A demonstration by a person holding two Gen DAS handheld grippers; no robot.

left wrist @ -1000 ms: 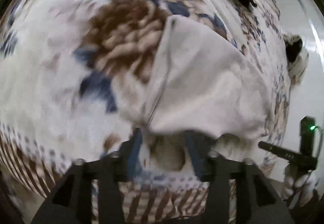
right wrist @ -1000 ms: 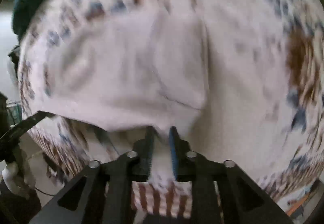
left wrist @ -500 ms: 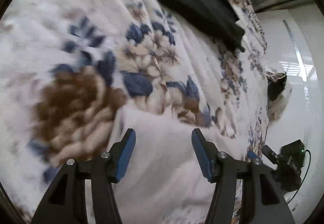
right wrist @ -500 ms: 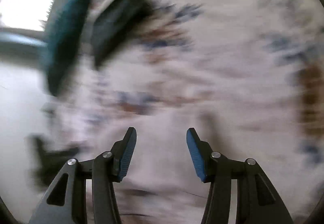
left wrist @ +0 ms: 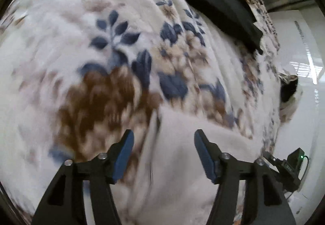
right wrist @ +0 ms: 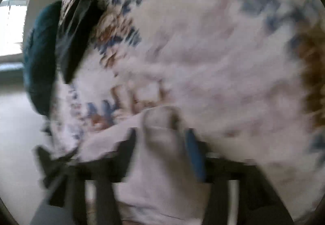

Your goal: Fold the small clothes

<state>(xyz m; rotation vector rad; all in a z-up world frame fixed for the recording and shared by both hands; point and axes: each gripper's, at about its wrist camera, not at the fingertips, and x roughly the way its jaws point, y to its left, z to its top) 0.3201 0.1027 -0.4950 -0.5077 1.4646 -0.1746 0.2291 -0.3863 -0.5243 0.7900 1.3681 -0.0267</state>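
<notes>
A small pale pink-white garment (left wrist: 182, 153) lies on a floral fleece blanket (left wrist: 91, 31). In the left wrist view my left gripper (left wrist: 163, 149) is open, its blue-padded fingers (left wrist: 124, 151) spread above the garment's near part, holding nothing. In the blurred right wrist view the same garment (right wrist: 162, 174) lies between and under my right gripper (right wrist: 162, 143), whose jaws stand apart; a folded edge of cloth rises between the fingers.
A folded dark garment (left wrist: 221, 7) lies at the far side of the blanket; it also shows in the right wrist view (right wrist: 77, 27) beside a teal item (right wrist: 39, 56). A white floor (left wrist: 300, 123) lies past the blanket's right edge.
Both grippers have let go of the pale garment and opened. They lifted and tilted up, then the right one dropped back low over the cloth.
</notes>
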